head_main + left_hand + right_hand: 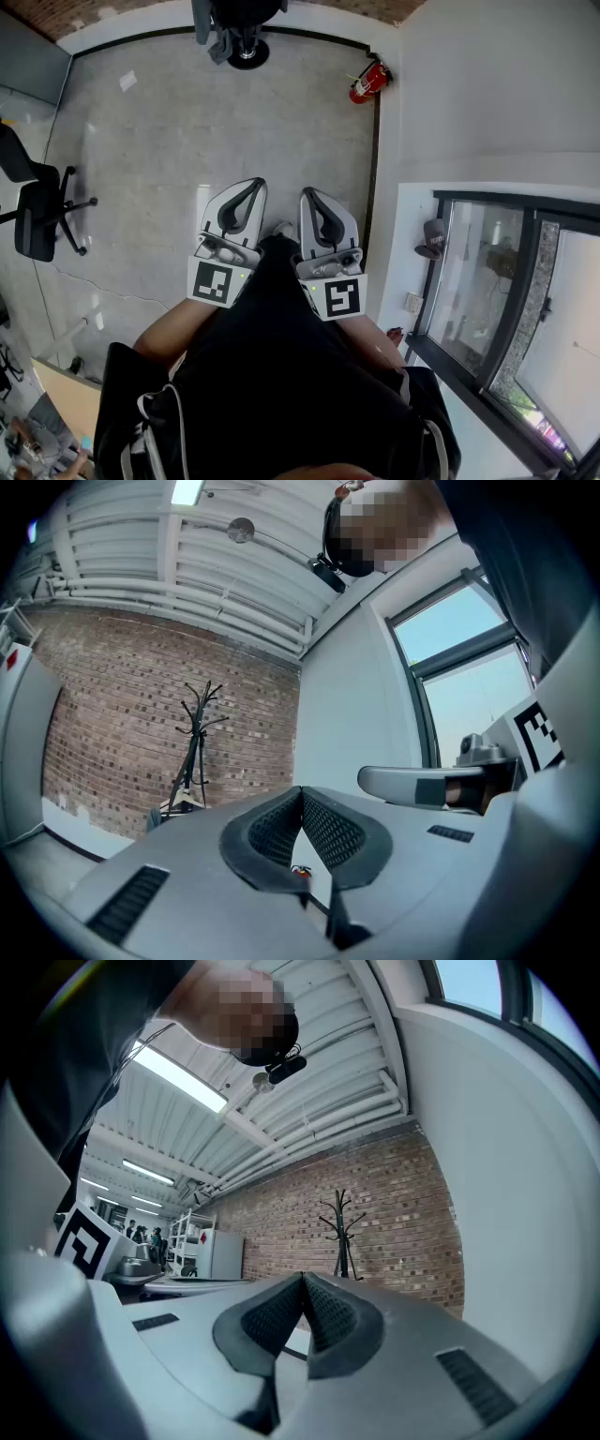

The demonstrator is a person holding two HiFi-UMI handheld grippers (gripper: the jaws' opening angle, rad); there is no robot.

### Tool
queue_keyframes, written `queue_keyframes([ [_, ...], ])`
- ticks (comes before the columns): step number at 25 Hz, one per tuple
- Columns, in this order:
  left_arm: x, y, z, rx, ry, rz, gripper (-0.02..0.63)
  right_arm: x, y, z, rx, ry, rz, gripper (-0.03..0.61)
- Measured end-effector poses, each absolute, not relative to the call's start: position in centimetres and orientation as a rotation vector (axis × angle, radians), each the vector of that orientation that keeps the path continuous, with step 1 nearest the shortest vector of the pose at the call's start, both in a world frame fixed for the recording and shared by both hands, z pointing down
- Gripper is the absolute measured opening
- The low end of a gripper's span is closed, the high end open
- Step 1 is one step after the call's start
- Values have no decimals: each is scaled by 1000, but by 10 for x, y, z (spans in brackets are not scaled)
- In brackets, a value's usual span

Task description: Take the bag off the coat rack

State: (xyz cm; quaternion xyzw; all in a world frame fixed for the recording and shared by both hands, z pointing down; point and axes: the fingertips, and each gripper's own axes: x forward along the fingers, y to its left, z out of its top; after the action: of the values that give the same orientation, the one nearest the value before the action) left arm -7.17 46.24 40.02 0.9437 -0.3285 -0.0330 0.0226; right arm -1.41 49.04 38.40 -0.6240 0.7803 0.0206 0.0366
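Left gripper (253, 187) first: its two dark pads are pressed together at the tips and nothing sits between them, and the left gripper view (301, 790) confirms it, tip on tip. Right gripper (309, 195) is just alongside, and it's the same story in its own view (302, 1279), with the pads meeting at the tips and no object pinched. Both are held out in front of the person's dark-clothed body, near each other but not touching, with their marker cubes facing up toward the head camera.

Now the target. The coat rack (246, 42) stands well away across the concrete floor (187, 131), at the very top edge of the head view, and a grey bag (214, 37) hangs on its left side, partly cut off by the frame. From the left gripper view the rack (197, 747) is a thin dark stand with branching hooks against the brick wall (122, 714); something pale sits low on it, too small to make out. The right gripper view shows the same rack (342, 1232) upright before the bricks.

Off to the right by the wall is a red fire extinguisher (367, 82), to the left a black office chair (37, 211), and at lower right a window (506, 281).
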Motion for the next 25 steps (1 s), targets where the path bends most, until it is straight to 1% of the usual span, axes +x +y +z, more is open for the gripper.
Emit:
queue_keyframes([
  [3, -61, 471, 408, 2913, -1036, -69, 20, 13, 498, 380, -1953, 2356, 115, 20],
  [5, -61, 466, 404, 2883, -1088, -116, 20, 29, 502, 379, -1953, 2339, 111, 20],
  [7, -71, 453, 397, 2828, -1169, -187, 20, 40, 507, 381, -1943, 2319, 78, 20],
  [9, -83, 439, 396, 2780, -1255, -192, 20, 50, 511, 387, -1931, 2313, 39, 20],
  [14, -89, 426, 389, 2807, -1404, -162, 20, 66, 513, 411, -1901, 2340, -36, 20],
  [19, -98, 419, 406, 2755, -1439, -80, 20, 75, 515, 414, -1867, 2305, -82, 20],
  [25, -74, 425, 429, 2775, -1368, 23, 20, 100, 511, 420, -1890, 2292, -92, 20],
])
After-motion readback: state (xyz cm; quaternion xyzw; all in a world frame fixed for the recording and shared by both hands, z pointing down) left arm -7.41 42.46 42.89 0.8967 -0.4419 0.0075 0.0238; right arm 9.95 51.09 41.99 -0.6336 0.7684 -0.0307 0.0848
